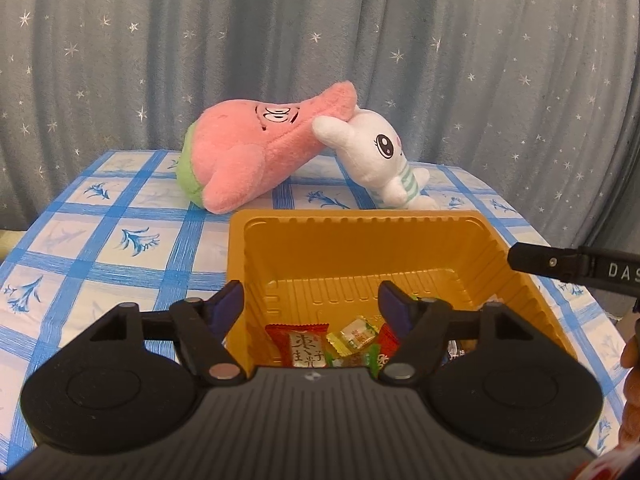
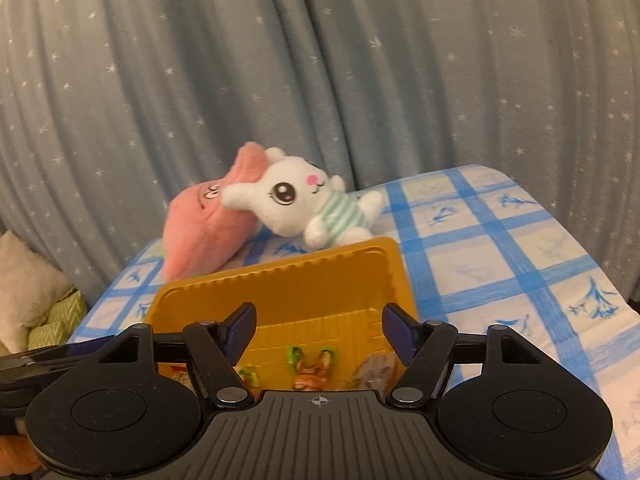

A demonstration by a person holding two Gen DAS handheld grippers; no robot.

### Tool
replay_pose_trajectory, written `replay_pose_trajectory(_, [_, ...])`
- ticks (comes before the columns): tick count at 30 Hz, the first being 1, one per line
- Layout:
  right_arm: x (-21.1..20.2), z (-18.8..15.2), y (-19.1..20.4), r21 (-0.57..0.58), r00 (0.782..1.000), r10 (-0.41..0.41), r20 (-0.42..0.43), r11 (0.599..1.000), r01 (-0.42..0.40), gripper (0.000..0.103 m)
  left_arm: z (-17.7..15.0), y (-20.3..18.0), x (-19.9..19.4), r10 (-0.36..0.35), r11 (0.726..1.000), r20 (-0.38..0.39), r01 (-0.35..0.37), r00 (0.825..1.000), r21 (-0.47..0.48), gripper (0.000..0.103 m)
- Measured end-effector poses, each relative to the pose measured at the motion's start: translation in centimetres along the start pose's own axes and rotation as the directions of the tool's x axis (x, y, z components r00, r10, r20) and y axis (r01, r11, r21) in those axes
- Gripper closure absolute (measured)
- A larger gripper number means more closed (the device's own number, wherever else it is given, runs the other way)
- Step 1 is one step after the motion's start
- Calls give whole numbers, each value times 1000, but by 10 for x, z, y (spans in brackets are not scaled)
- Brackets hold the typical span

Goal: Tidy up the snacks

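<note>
Fingers [image 1: 230, 300] spread wide over snack-filled tray [image 1: 520, 280].

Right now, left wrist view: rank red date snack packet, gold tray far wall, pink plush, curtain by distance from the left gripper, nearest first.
From the left gripper:
1. Red date snack packet, in the tray, just below the fingers.
2. Gold tray far wall, ahead.
3. Pink plush, behind the tray, left.
4. Curtain, backdrop.

Wrapped snacks [image 1: 320, 344] in the ribbed golden plastic tray [image 1: 360, 240] half hidden behind gripper body, motion-blurred in right wrist view, labels unreadable
</note>
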State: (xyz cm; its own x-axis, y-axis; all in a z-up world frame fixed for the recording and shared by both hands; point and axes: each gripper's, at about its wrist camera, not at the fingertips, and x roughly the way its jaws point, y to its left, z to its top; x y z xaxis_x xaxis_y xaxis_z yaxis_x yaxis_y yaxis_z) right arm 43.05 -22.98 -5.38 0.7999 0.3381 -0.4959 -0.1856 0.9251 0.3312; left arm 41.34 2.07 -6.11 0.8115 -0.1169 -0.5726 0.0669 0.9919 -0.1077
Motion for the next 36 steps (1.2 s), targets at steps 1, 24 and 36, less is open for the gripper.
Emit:
replay_pose_trajectory(1, [-1, 0, -1, 2, 1000, -7, 2, 1000, 7, 33, 0, -1, 0, 2, 1000, 1, -2, 1000, 4, 26])
replay_pose_trajectory(24, [-11, -5, -2, -43, 998, -56, -33, 998, 55, 33, -9, -8, -13, 60, 997, -7, -59, 998, 57, 0])
replay_pose_trajectory(36, [-52, -23, 17, -75, 998, -40, -44, 997, 36, 33, -26, -15, -78, 78, 996, 15, -78, 997, 46, 0])
